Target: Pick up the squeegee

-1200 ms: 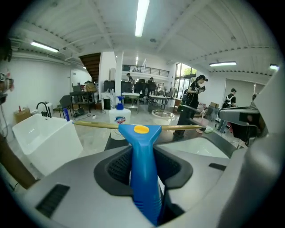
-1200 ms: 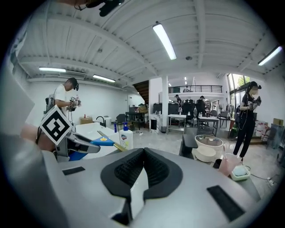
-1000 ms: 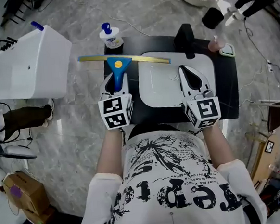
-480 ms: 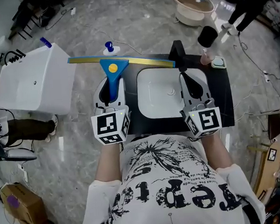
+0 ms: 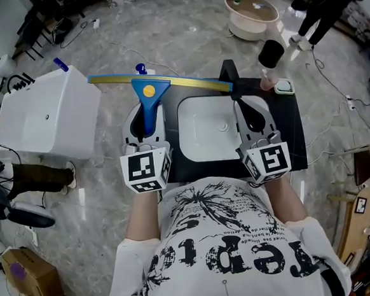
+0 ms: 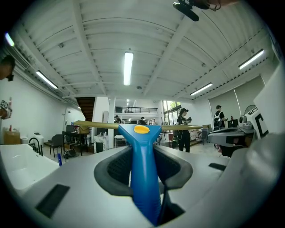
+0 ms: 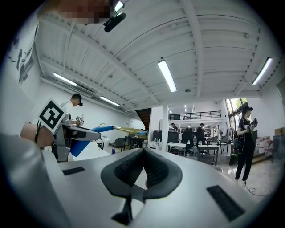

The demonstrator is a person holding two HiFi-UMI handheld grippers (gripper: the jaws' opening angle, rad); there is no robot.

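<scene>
While my left gripper (image 5: 145,117) pinches the blue squeegee (image 5: 147,93) by its handle, in the air left of the basin (image 5: 188,112), its blade runs crosswise ahead; my right gripper (image 5: 250,111) is pressed together, empty.

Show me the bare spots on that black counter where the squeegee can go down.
Free: the black counter strip between the white sink basin and the counter's right edge, and the basin's own floor. Crowded: the back right corner, with a black faucet, pink bottle and small white-green item. The left gripper clamps the squeegee.
</scene>
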